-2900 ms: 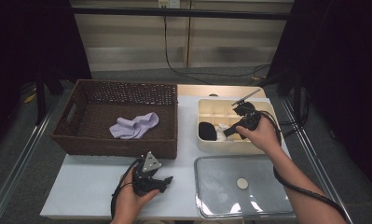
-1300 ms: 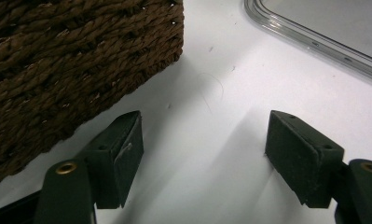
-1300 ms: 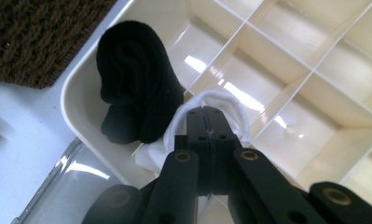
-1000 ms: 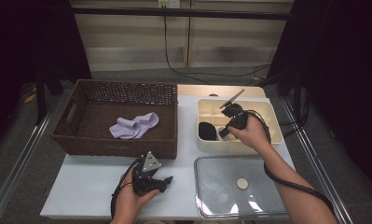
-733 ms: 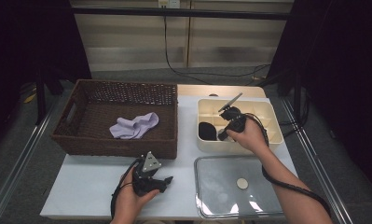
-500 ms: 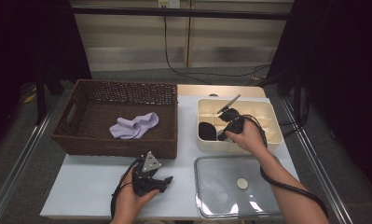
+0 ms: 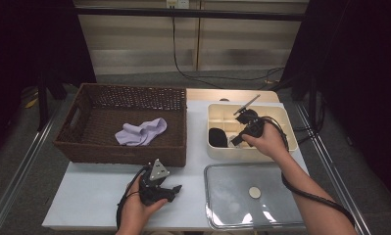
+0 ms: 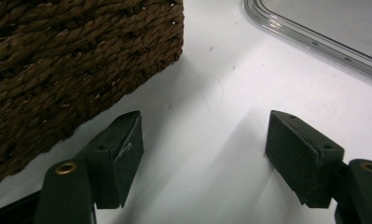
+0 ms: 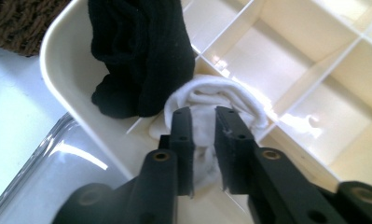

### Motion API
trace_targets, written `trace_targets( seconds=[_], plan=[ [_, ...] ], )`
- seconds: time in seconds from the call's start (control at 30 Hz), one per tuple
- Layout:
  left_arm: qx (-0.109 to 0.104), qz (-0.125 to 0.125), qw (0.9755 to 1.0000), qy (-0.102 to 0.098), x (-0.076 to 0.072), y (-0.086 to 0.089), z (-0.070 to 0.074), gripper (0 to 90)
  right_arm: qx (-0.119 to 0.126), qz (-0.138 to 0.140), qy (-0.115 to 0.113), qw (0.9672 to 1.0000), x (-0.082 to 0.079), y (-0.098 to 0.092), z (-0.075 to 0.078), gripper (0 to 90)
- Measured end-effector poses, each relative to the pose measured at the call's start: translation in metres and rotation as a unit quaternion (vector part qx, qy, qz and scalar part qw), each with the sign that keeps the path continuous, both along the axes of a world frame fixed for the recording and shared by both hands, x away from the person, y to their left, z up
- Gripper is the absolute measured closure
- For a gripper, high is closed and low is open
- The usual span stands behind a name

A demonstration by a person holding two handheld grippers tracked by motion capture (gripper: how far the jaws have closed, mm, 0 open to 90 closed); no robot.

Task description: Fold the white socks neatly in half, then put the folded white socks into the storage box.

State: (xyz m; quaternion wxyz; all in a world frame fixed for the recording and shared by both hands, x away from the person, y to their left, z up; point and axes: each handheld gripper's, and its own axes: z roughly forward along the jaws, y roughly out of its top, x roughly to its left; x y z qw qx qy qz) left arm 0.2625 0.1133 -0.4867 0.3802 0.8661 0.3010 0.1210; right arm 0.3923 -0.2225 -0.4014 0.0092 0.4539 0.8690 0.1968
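This is looking like a lab or recording bay, not a home: a white table [image 7: 105, 196] is standing between black drapes [image 7: 31, 44], metal rails [image 7: 26, 147] are flanking it, and cables [image 7: 183, 68] are trailing across the far floor.

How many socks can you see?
3: a purple sock in the basket, a black sock and a white sock in the divided box. More may be hidden.
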Motion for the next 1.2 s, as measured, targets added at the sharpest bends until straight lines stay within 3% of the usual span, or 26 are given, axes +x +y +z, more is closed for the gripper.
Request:
trace_targets(
  seconds=[0.27,0.7,1.2],
  plan=[
    [0.0,0.0,1.0,0.0,0.0,0.0,0.0,27.4,0.017,-0.011,-0.013,0.9997,-0.005,-0.018,0.018,58.6],
    [-0.001,0.001,1.0,0.001,0.0,0.0,0.0,27.3,0.025,0.023,-0.025,0.9991,-0.026,-0.022,0.032,37.4],
    [-0.001,0.001,1.0,0.001,0.0,0.0,0.0,27.3,0.041,0.054,-0.037,0.997,-0.059,-0.016,0.029,29.5]
  ],
)
